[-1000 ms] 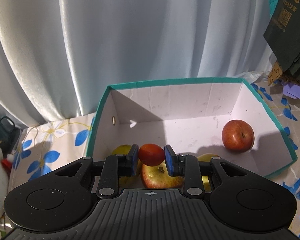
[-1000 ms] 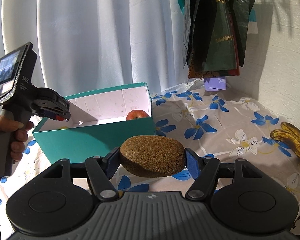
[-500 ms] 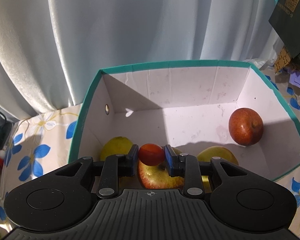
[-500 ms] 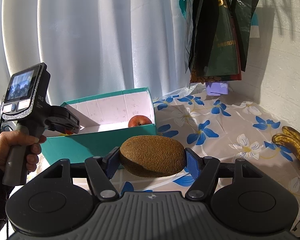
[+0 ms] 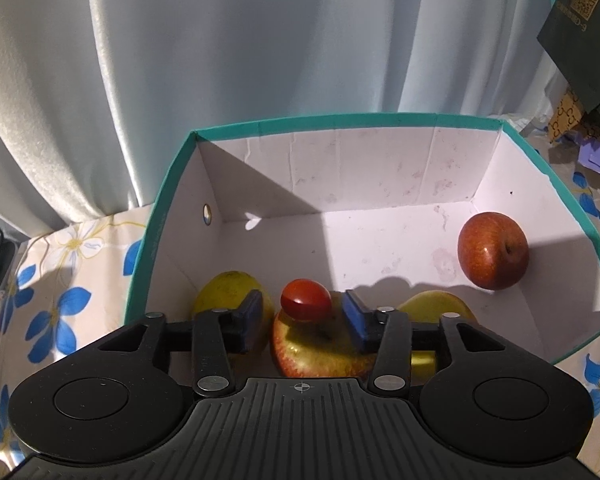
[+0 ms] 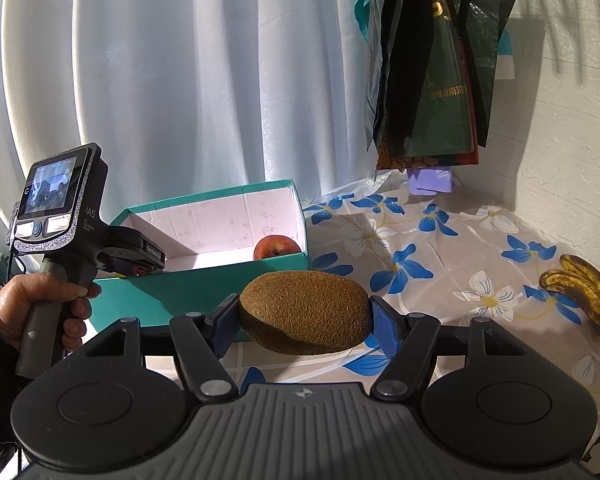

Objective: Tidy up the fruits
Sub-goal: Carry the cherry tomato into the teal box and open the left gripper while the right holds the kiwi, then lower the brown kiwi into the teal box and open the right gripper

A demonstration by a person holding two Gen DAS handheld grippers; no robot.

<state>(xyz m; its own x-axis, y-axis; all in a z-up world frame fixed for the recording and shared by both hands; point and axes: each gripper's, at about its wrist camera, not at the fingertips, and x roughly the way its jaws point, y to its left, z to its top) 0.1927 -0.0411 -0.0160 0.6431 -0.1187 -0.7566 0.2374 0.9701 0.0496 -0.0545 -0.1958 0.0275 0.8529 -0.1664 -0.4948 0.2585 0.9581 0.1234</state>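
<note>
While the left tool point(image 5: 306, 314) hangs over the near end of the teal box point(image 5: 340, 122), its blue pads point(image 5: 358, 320) stand spread, clear of the cherry tomato point(image 5: 306, 300) between them. The tomato appears to sit on a red-and-yellow apple point(image 5: 320, 350) inside the box; whether it rests there cannot be told for certain. A yellow-green fruit point(image 5: 224, 294) lies at the box's near left corner, another yellow fruit point(image 5: 436, 308) shows behind the right finger, and a red apple point(image 5: 493, 256) sits apart by the right wall. The right tool point(image 6: 304, 320) pinches a brown kiwi point(image 6: 304, 312) by its ends, above the flowered cloth of the bench point(image 6: 440, 264), just in front of the box. Spotted bananas point(image 6: 584, 290) lie on the cloth far to the right. The person's left hand point(image 6: 32, 308) grips the left tool's handle.
</note>
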